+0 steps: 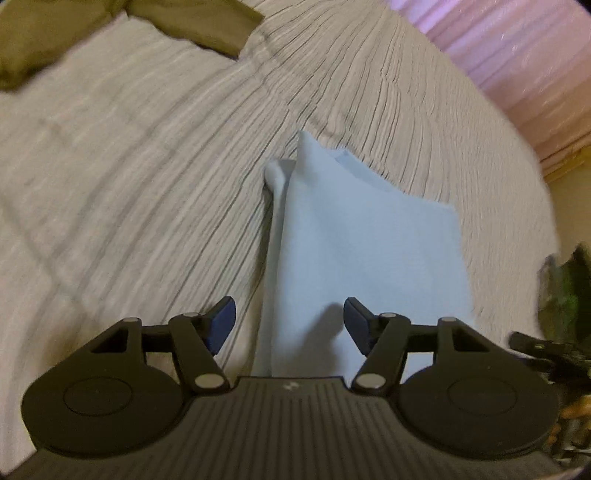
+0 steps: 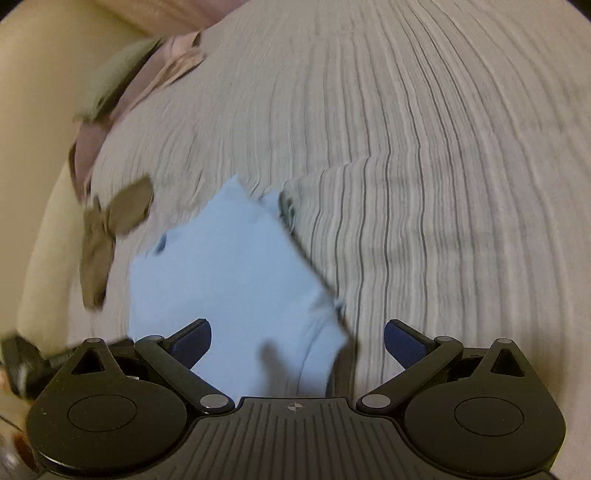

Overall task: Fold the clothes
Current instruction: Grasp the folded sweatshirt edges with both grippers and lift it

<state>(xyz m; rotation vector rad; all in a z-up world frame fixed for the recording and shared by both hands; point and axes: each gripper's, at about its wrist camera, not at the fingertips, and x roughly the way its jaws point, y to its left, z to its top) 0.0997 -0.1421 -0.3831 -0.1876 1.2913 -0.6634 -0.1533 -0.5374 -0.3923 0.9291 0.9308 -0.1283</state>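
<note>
A light blue garment [image 1: 354,251] lies folded into a narrow shape on the ribbed grey bedcover [image 1: 147,166]. My left gripper [image 1: 290,325] hovers open over its near end, nothing between the blue-padded fingers. In the right wrist view the same blue garment [image 2: 229,280] lies below and slightly left of my right gripper [image 2: 297,341], which is open wide with its left finger over the cloth and its right finger over the bedcover [image 2: 424,184]. Both views are motion-blurred.
An olive-brown garment [image 1: 192,22] lies at the far corner of the bed; in the right wrist view an olive piece [image 2: 110,229] lies left of the blue one. Pink curtains [image 1: 517,66] hang beyond the bed's right edge. The other gripper's dark body [image 1: 546,350] shows at far right.
</note>
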